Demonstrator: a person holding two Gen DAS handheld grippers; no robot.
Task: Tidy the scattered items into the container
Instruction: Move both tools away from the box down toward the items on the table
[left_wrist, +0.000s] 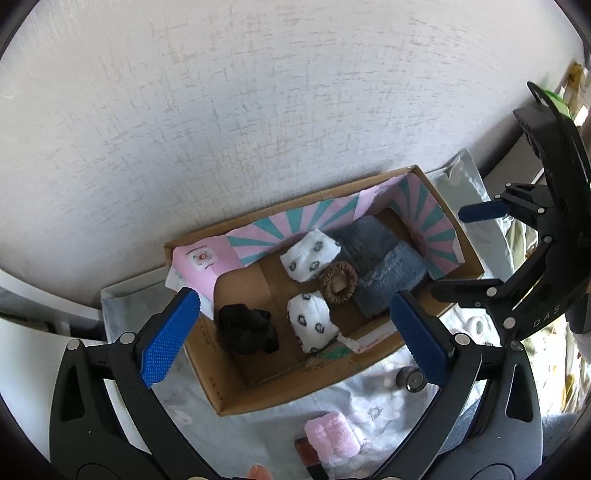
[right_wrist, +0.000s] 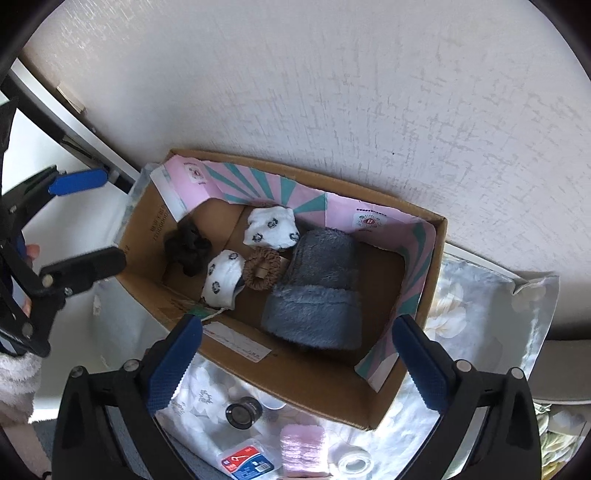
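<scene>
An open cardboard box (left_wrist: 258, 400) (right_wrist: 325, 391) lined with pink and teal paper stands on a floral cloth against the wall. Inside lie a black scrunchie (left_wrist: 247, 328) (right_wrist: 188, 245), two white patterned socks (left_wrist: 310, 254) (right_wrist: 223, 277), a brown scrunchie (left_wrist: 325, 282) (right_wrist: 251, 275) and a grey fuzzy slipper (left_wrist: 384, 269) (right_wrist: 317, 288). My left gripper (left_wrist: 293, 299) (right_wrist: 99, 221) hangs open above the box's left half, holding nothing. Over the right half my right gripper (right_wrist: 297, 321) (left_wrist: 469, 251) is open too, and bare.
On the floral cloth (right_wrist: 461, 295) in front of the box lie a pink fuzzy roll (left_wrist: 332, 435) (right_wrist: 303, 450), a small dark cylinder (left_wrist: 410, 378) (right_wrist: 242, 411), a white tape roll (right_wrist: 351, 463) and a red and blue packet (right_wrist: 245, 461). A white textured wall rises behind.
</scene>
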